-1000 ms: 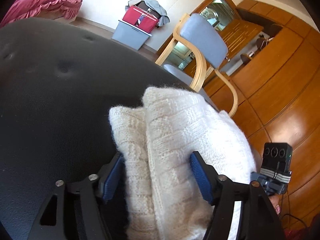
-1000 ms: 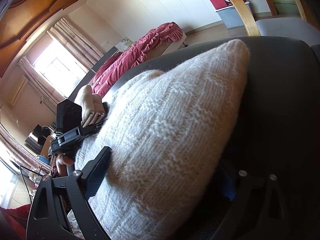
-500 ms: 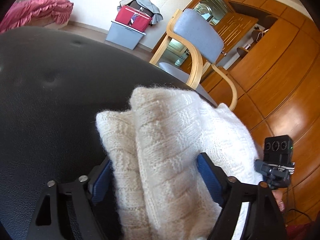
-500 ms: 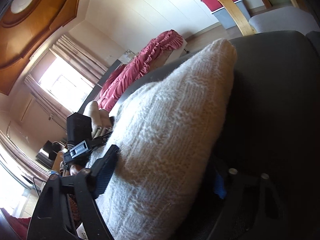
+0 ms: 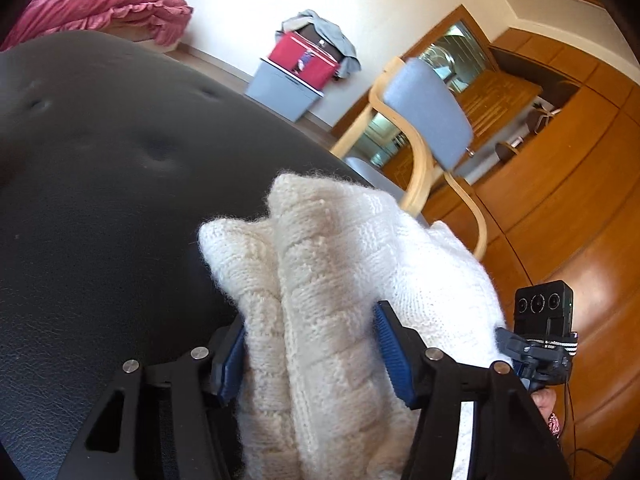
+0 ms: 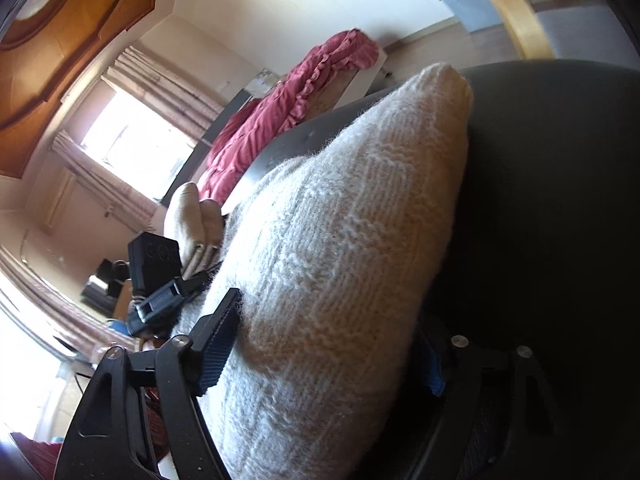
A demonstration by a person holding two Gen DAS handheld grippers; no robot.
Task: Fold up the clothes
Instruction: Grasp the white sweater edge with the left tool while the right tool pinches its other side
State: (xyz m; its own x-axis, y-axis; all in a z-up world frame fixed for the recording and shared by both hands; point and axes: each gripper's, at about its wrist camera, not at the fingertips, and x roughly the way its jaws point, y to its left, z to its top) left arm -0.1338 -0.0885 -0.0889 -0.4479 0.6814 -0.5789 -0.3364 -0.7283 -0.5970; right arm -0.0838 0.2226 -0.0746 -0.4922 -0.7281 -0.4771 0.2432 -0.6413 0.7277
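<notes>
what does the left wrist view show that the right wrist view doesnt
Only the left wrist view shows the whole grey-cushioned wooden chair and the orange wood cabinets. Only the right wrist view shows the bright curtained window and the wooden ceiling panel. Both show the cream knitted sweater on the black padded surface, gripped by the left gripper and right gripper, plus the red ruffled bedding.

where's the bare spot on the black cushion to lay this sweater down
Bare black cushion stretches left of the cream sweater, toward the pink bedding. It is crowded at the chair side, where the left claw and right claw grip the sweater.
</notes>
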